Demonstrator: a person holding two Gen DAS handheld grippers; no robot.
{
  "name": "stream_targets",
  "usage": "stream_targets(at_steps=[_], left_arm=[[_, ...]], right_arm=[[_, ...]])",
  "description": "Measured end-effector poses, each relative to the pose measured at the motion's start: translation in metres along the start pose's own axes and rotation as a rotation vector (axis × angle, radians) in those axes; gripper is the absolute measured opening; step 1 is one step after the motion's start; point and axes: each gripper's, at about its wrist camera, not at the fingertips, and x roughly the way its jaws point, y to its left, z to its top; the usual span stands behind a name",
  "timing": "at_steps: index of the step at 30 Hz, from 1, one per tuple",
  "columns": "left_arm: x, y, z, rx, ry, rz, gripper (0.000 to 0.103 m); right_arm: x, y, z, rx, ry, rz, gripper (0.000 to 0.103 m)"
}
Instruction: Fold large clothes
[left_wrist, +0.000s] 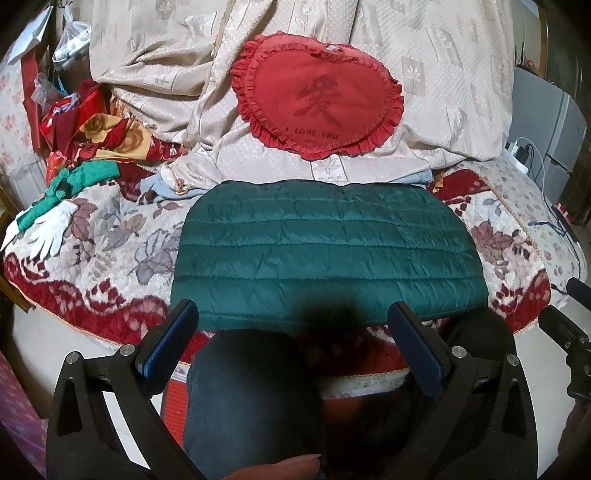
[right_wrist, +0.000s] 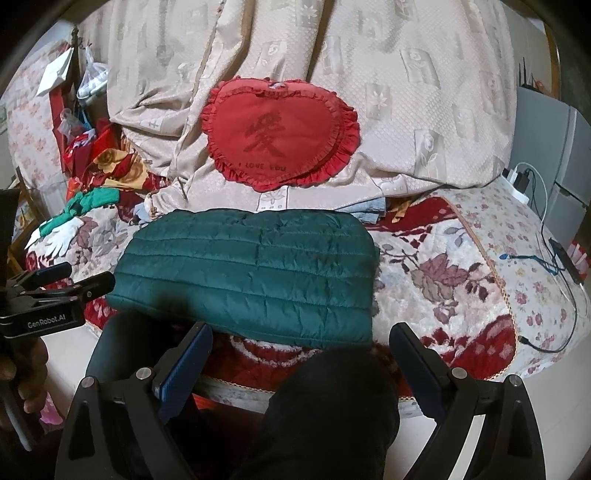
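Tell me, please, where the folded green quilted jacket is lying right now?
In both wrist views the green quilted jacket lies folded flat near the front edge of the floral bedspread, just in front of the red heart-shaped pillow.

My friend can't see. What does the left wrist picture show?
A dark green quilted jacket, folded into a neat rectangle, lies on a flowery red-and-cream bedspread. The left gripper is open just in front of it, holding nothing. Behind sits a red heart-shaped pillow on beige bedding.

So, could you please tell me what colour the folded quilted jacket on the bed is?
The jacket is dark teal green, clearest in the left wrist view.
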Motion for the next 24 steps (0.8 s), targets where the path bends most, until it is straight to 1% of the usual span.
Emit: stream_targets(at_steps=[6, 13, 21, 24], left_arm=[[0.0004, 0.0032, -0.0002, -0.002, -0.013, 0.002, 0.103], [0.0062, 0.0076, -0.0029, -0.019, 0.007, 0.008, 0.103], [0.0062, 0.0072, -0.0030, -0.018, 0.006, -0.002, 0.103], [0.0021, 0.0059, -0.0037, -0.016, -0.032, -0.016, 0.103]], right_arm=[[0.0028, 0.0001, 0.0045, -0.004, 0.009, -0.007, 0.095], [0.0053, -0.0029, 0.0033, -0.004, 0.004, -0.005, 0.095], [0.0083, -0.0021, 0.0028, -0.002, 0.011, -0.005, 0.095], [0.0088, -0.0022, 0.0035, -0.005, 0.016, -0.009, 0.095]])
